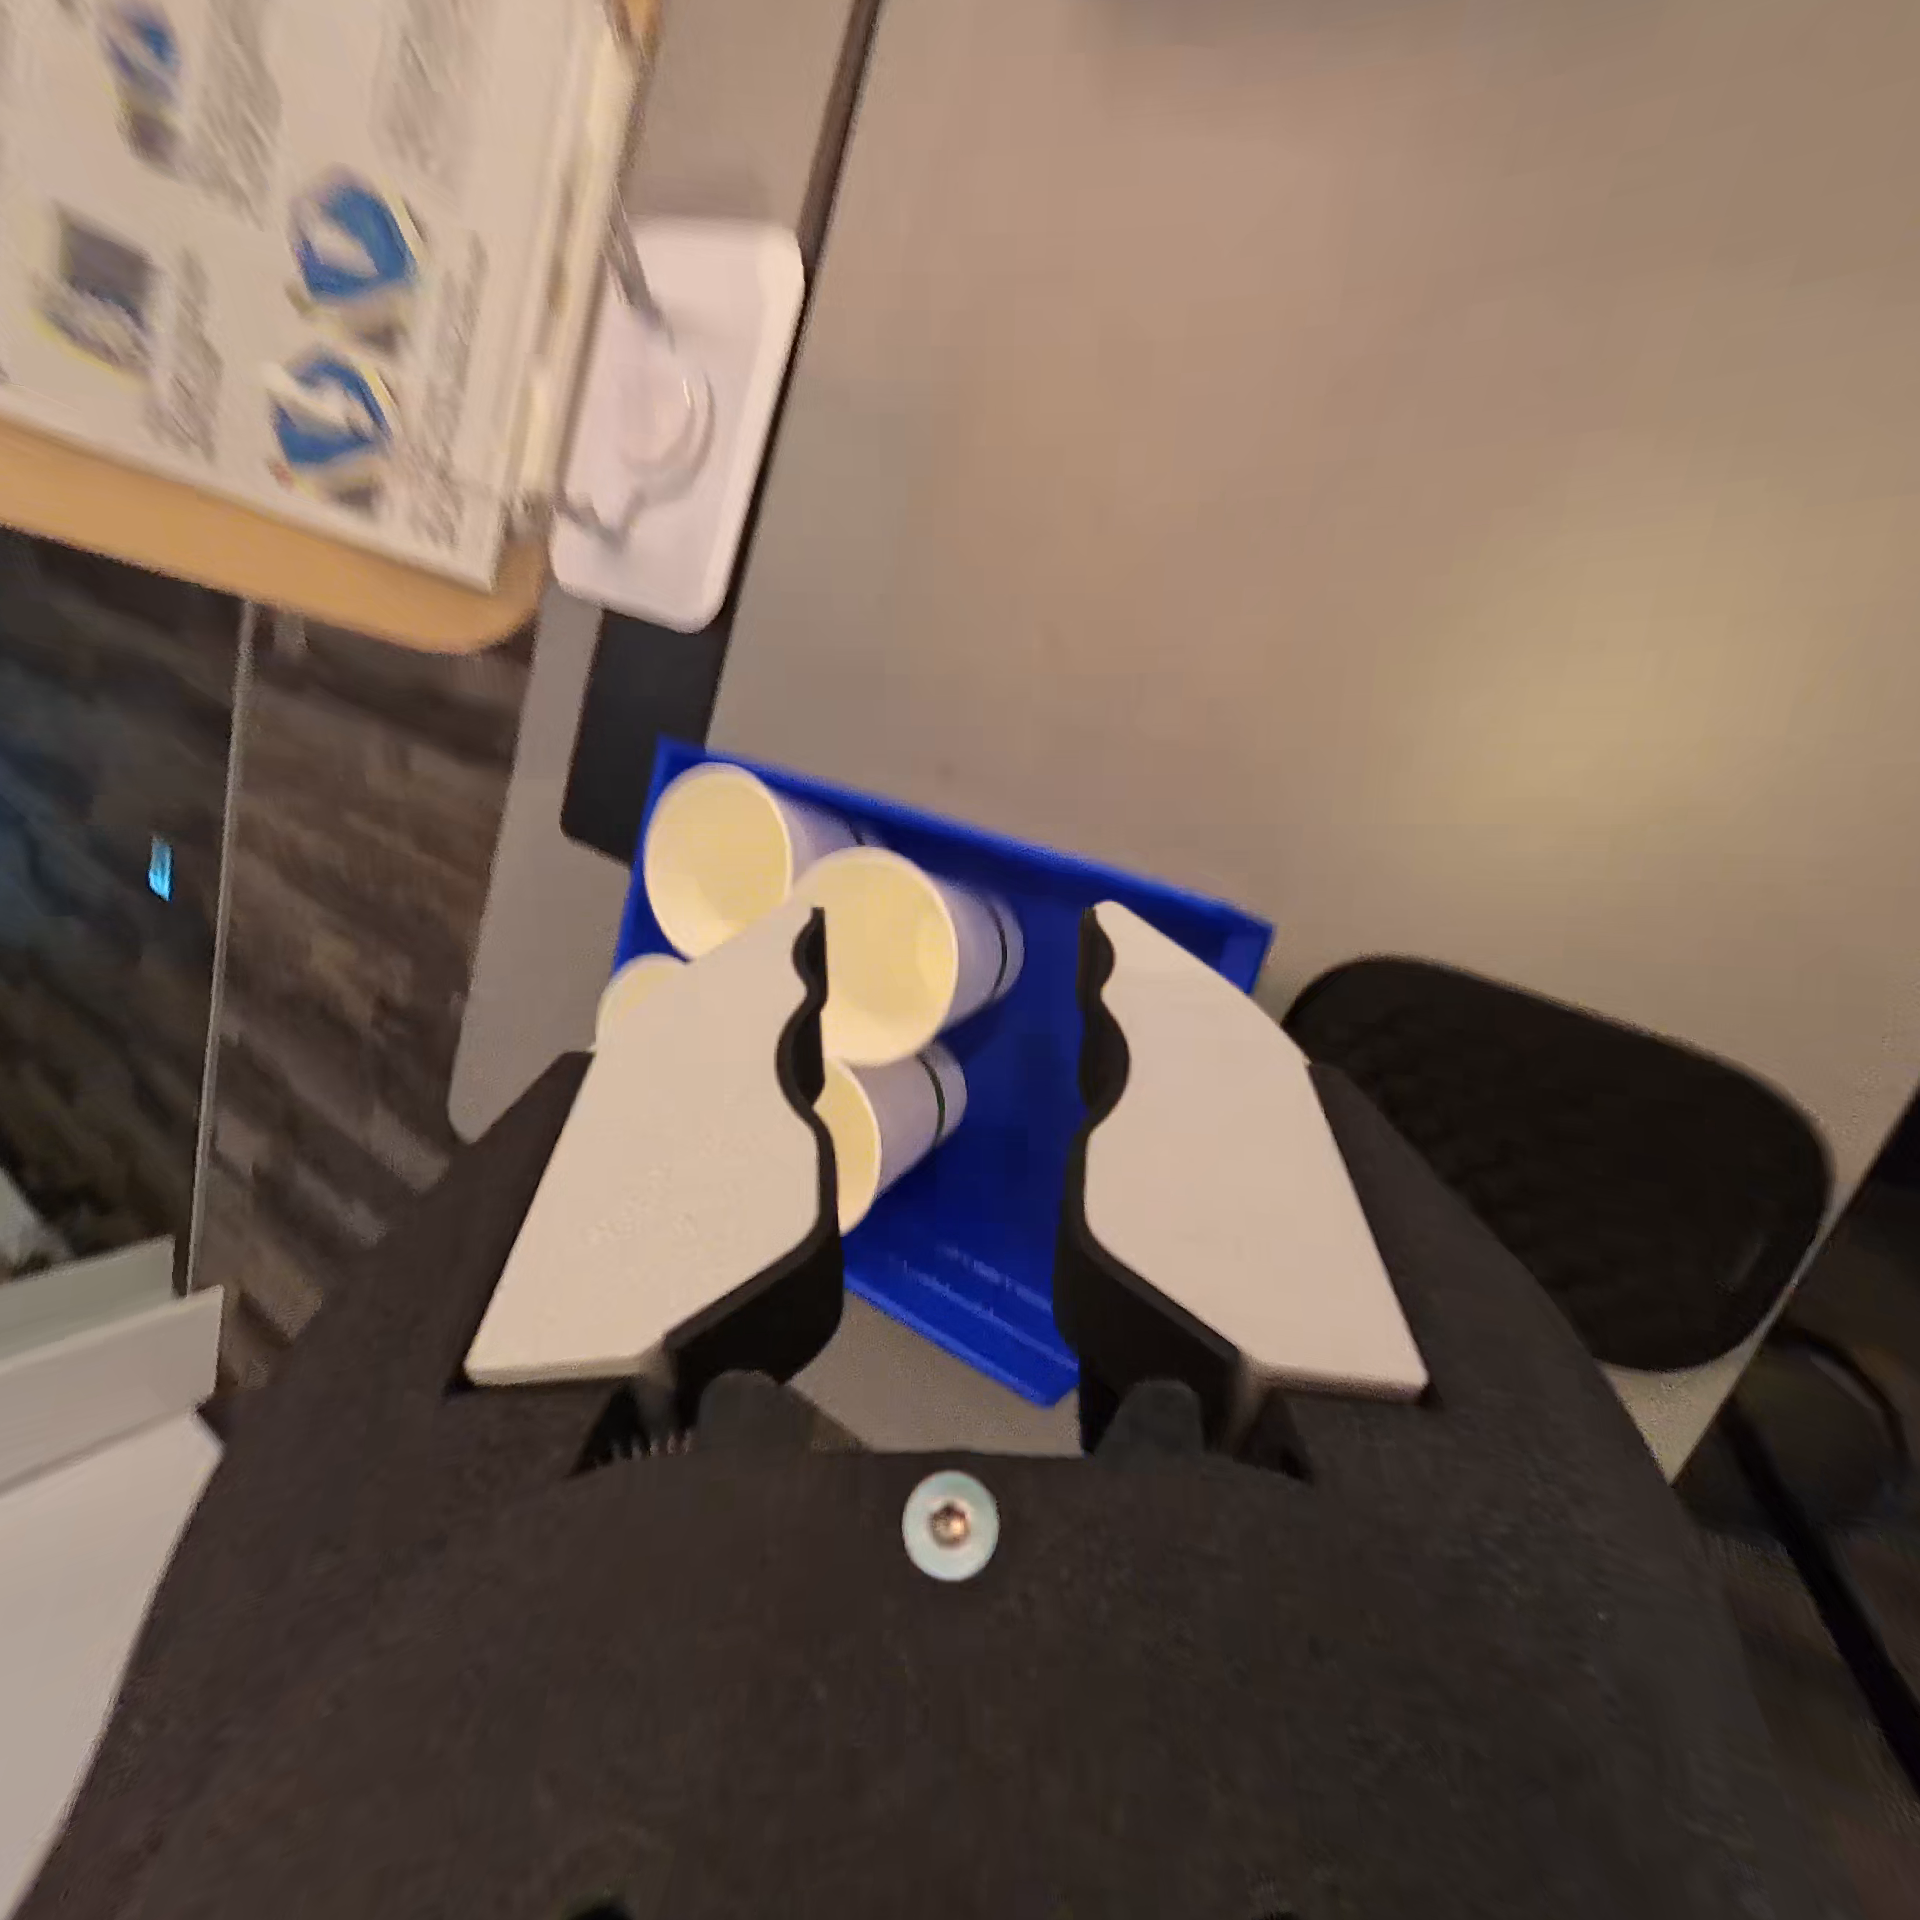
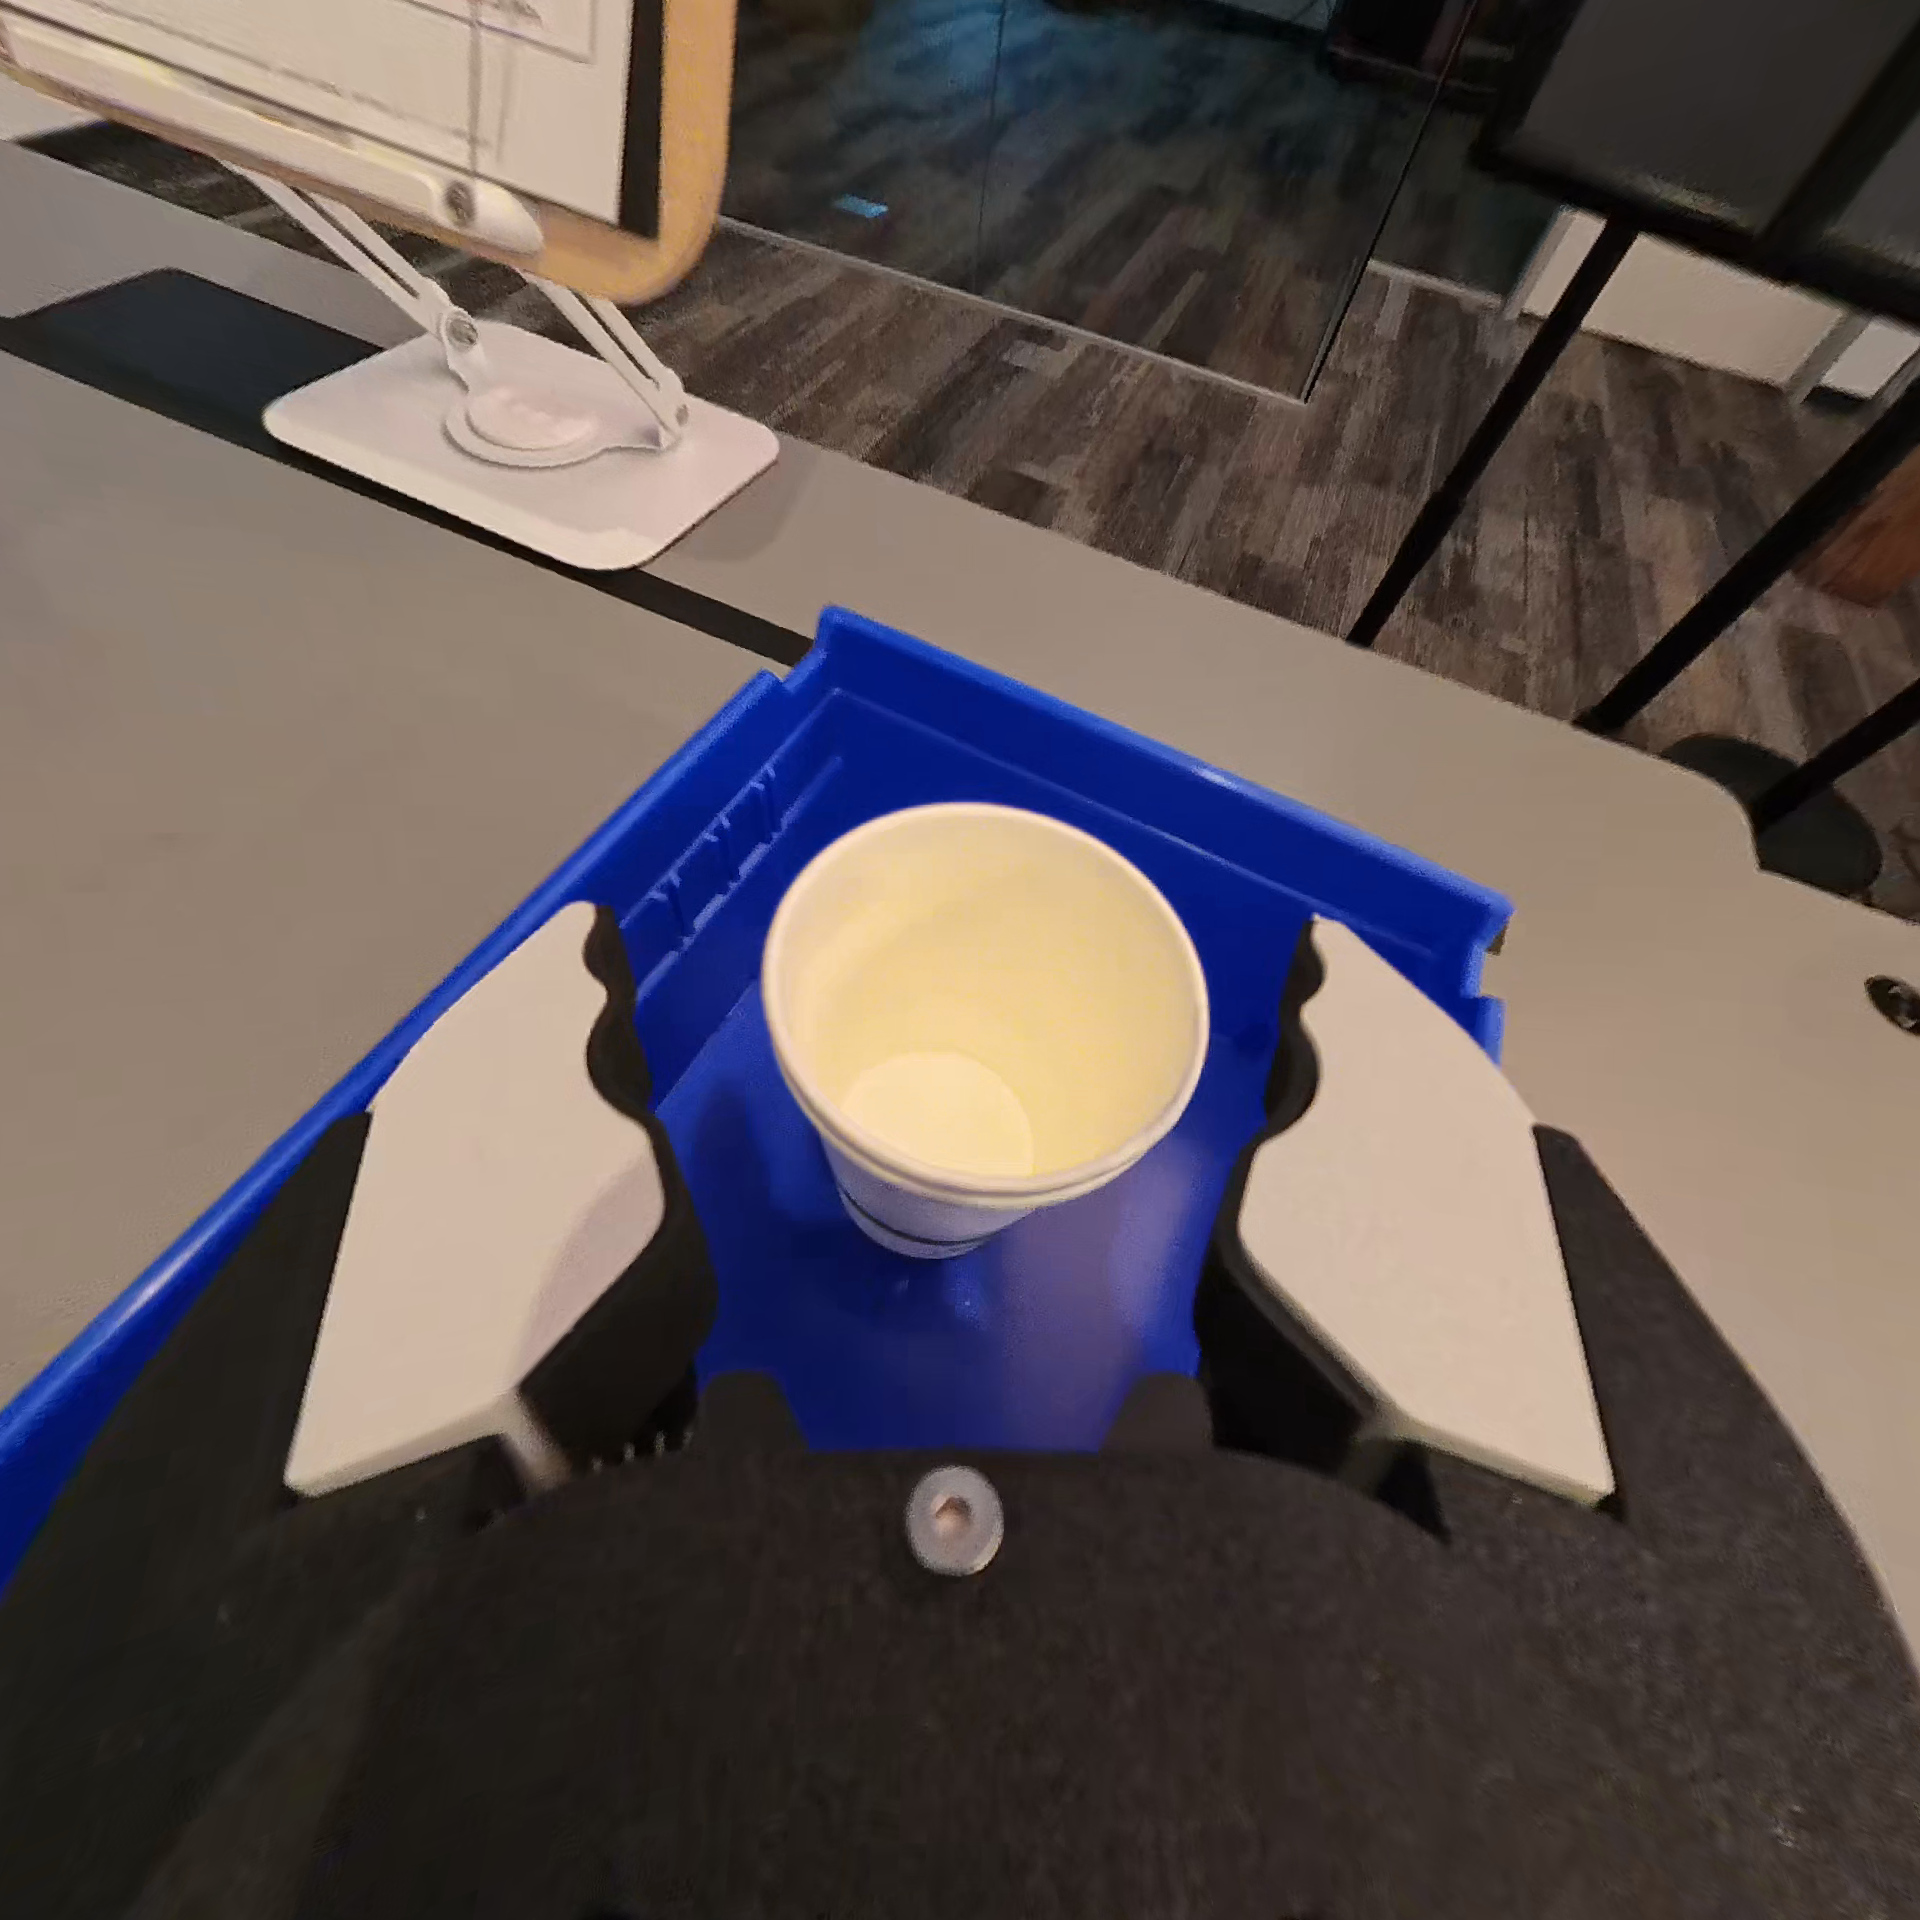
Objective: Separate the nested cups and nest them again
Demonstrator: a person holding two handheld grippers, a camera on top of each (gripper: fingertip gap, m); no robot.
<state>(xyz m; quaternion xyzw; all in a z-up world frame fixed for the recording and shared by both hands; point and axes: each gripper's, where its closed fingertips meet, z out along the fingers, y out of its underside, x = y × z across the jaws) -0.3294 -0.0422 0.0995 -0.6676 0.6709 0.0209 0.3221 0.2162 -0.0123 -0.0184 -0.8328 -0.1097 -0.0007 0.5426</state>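
1. In your right wrist view a single paper cup (image 2: 987, 1023) stands upright and mouth-up in the blue tray (image 2: 1049, 727), just ahead of your right gripper (image 2: 951, 935) and centred in the gap between its fingers.
2. Your right gripper is spread wide; neither finger touches that cup, and both hang over the tray's floor.
3. In your left wrist view more paper cups (image 1: 883, 951) sit in the same blue tray (image 1: 1164, 904), just ahead of and slightly left of your left gripper (image 1: 951, 914). At least four cream mouths show; the picture is tilted and blurred, so whether any are nested is not clear.
4. Your left gripper stands moderately open and holds nothing; its left finger covers part of two cups, but whether it touches them cannot be told.
5. The tray rests on a grey table (image 2: 260, 727).
6. Beyond your right gripper, up and to the left, a white stand (image 2: 520, 436) carries a wood-framed board (image 2: 675, 156).
7. Right of your left gripper, past the table edge, a black chair (image 1: 1558, 1164) shows.
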